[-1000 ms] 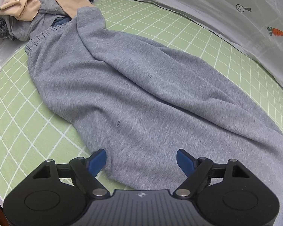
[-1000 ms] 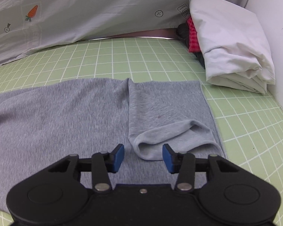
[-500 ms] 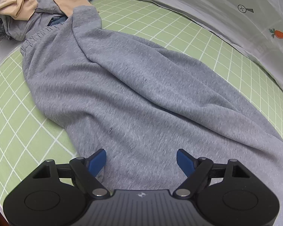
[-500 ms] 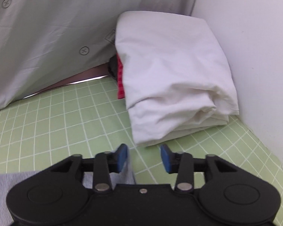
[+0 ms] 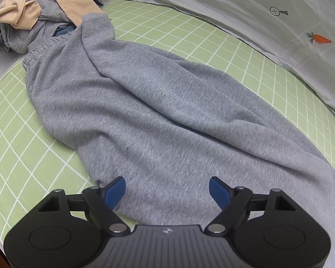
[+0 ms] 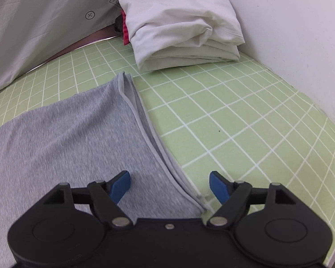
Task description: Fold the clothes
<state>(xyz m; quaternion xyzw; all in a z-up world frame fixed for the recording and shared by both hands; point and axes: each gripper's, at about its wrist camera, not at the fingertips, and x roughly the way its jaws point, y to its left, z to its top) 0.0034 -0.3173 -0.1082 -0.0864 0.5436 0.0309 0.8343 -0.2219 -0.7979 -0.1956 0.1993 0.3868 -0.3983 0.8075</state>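
Note:
Grey sweatpants [image 5: 149, 116] lie stretched out on the green grid mat [image 5: 15, 147], waistband at the far left by the clothes pile. My left gripper [image 5: 167, 189] is open and empty, just above the near edge of the pants. In the right wrist view the leg ends [image 6: 78, 138] lie flat, their hem edges running toward me. My right gripper [image 6: 169, 184] is open and empty, straddling the hem edge [image 6: 165, 163] low over the mat [image 6: 245, 129].
A pile of beige and grey clothes [image 5: 26, 6] sits at the far left. A folded white sheet stack [image 6: 181, 22] lies at the back right by a white wall [image 6: 301, 33]. A grey carrot-print cloth [image 5: 279, 22] hangs along the back.
The right gripper has opened wide and swung back down over the leg hems. The left gripper has shifted slightly along the pants and stays open.

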